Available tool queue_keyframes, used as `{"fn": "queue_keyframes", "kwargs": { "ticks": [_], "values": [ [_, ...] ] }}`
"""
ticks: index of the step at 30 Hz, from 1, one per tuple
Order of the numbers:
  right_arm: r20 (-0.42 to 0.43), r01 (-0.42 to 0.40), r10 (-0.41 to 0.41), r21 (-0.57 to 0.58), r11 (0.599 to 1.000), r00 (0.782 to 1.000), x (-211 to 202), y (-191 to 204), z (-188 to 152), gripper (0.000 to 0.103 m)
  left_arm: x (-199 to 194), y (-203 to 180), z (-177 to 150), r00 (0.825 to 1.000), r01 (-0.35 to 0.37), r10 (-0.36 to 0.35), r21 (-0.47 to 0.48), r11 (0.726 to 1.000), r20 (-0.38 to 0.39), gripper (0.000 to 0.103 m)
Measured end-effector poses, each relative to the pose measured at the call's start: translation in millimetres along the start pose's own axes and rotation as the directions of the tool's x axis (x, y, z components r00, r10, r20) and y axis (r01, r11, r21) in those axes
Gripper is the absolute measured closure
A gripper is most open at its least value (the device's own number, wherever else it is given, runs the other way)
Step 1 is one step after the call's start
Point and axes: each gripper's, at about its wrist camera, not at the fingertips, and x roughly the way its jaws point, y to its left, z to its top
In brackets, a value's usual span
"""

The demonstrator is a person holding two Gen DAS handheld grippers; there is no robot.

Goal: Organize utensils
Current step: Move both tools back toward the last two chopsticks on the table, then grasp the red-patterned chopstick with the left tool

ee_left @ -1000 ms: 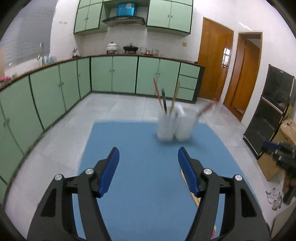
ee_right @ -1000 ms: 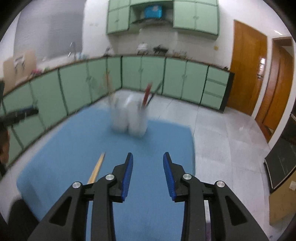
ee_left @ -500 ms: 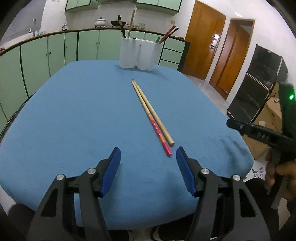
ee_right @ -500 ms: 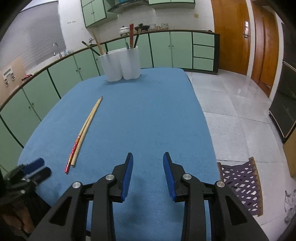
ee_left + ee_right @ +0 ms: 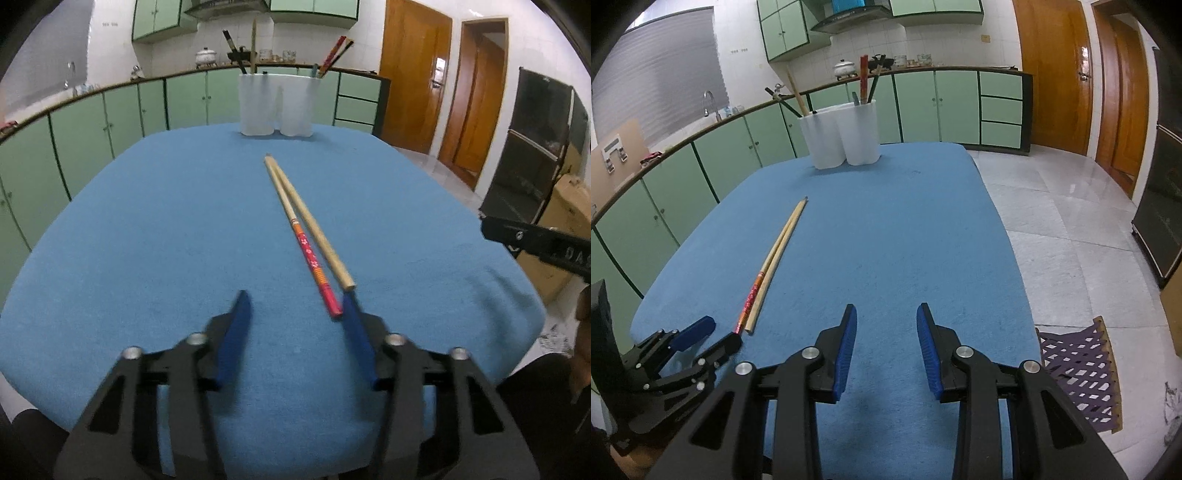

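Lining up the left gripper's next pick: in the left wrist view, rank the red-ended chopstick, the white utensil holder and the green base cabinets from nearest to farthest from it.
1. Red-ended chopstick: on the blue cloth, its red tip by the closing left gripper's right finger.
2. White utensil holder: at the table's far edge, centre.
3. Green base cabinets: behind the holder, along the wall.

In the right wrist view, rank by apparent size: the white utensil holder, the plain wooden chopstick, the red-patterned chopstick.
1. White utensil holder, clearly bulkiest.
2. Plain wooden chopstick and red-patterned chopstick: they lie side by side and look about equally long, so no ranking.
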Motion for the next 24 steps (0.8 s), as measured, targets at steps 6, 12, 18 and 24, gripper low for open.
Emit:
{"fn": "queue_keyframes", "kwargs": {
  "ticks": [6,12,18,24],
  "values": [
    [-0.006,-0.004,0.004,-0.007,1.0,1.0,1.8,5.5,-0.4,0.07,-0.8,19.9,3.8,1.0,-0.017,0.017,-0.052,0.998,0.006,0.098],
    [-0.011,-0.018,0.018,-0.039,0.999,1.0,4.3,24.4,-9.5,0.07,-7.1,29.7,-1.4,0.998,-0.051,0.052,-0.057,0.997,0.017,0.098],
    [-0.009,-0.055,0.055,-0.119,0.991,0.998,8.8,65.8,-24.2,0.07,-11.5,64.3,3.7,0.993,-0.114,0.117,-0.133,0.985,0.017,0.098],
    [0.008,-0.048,0.051,-0.191,0.98,0.999,23.2,106.3,-34.0,0.068,-14.5,88.7,8.5,0.986,-0.158,0.163,-0.148,0.976,0.022,0.096]
  ]
}}
